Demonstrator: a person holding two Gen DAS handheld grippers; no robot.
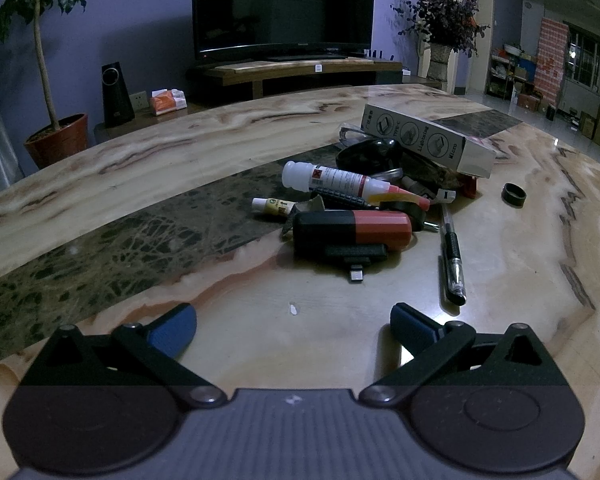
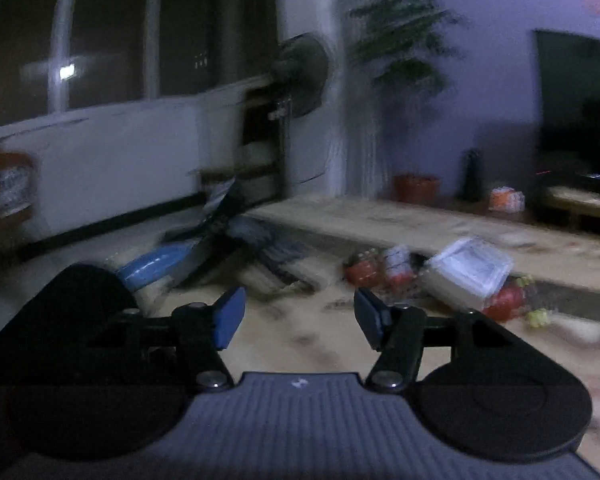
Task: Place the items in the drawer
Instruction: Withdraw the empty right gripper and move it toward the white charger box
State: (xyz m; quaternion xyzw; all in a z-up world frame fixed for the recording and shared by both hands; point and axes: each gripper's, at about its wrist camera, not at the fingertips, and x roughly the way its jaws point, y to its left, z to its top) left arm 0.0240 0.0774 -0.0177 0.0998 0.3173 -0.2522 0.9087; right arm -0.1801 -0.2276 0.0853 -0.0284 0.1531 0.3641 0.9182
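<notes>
In the left wrist view a heap of small items lies on the marble table (image 1: 140, 184): a black and red case (image 1: 352, 230), a white glue bottle with a red tip (image 1: 340, 180), a small tube (image 1: 272, 207), a grey cable box (image 1: 428, 140), a black pen (image 1: 452, 256) and a black ring (image 1: 515, 192). My left gripper (image 1: 294, 330) is open and empty, just in front of the heap. My right gripper (image 2: 298, 320) is open and empty above the table in the blurred right wrist view. No drawer is in view.
Right wrist view, blurred: a white plastic container (image 2: 468, 272), red packets (image 2: 364, 268) and a blue and dark bundle (image 2: 220, 256) lie on the table. Beyond stand a TV (image 1: 284, 8) on a low stand, a potted plant (image 1: 56, 136) and a fan (image 2: 300, 76).
</notes>
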